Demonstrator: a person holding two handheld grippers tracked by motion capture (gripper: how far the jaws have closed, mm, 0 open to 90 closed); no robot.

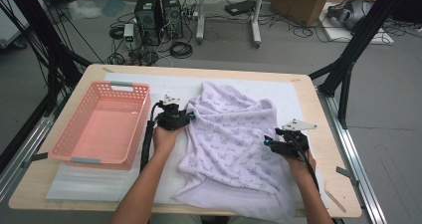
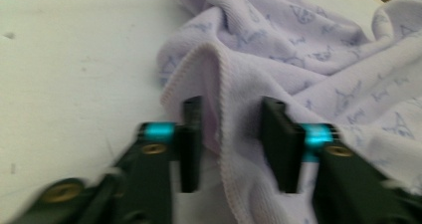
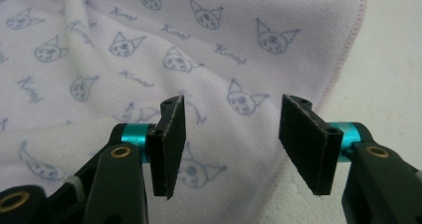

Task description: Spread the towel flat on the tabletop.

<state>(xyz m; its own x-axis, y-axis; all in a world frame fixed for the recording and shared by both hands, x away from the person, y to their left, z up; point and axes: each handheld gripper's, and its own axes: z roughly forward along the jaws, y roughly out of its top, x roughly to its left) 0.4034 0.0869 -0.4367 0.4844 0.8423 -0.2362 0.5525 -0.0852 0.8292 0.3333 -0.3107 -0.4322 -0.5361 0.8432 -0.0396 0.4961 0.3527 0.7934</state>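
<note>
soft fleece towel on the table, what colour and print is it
Pale lilac towel printed with small blue cat faces; clearest in the right gripper view.

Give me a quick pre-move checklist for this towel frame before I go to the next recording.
1. Left claw has a fold of the lilac towel between its jaws: ok, hemmed edge sits in the gap.
2. Left pads pressing the fold: not ok, jaws stand apart from it.
3. Right claw open over the towel: ok, nothing gripped.
4. Right claw near the towel's hem: ok, hem just beside it.
5. Pink basket free to receive: ok, empty.
6. Towel fully on the table: cannot tell, its near edge reaches the table front.
</note>
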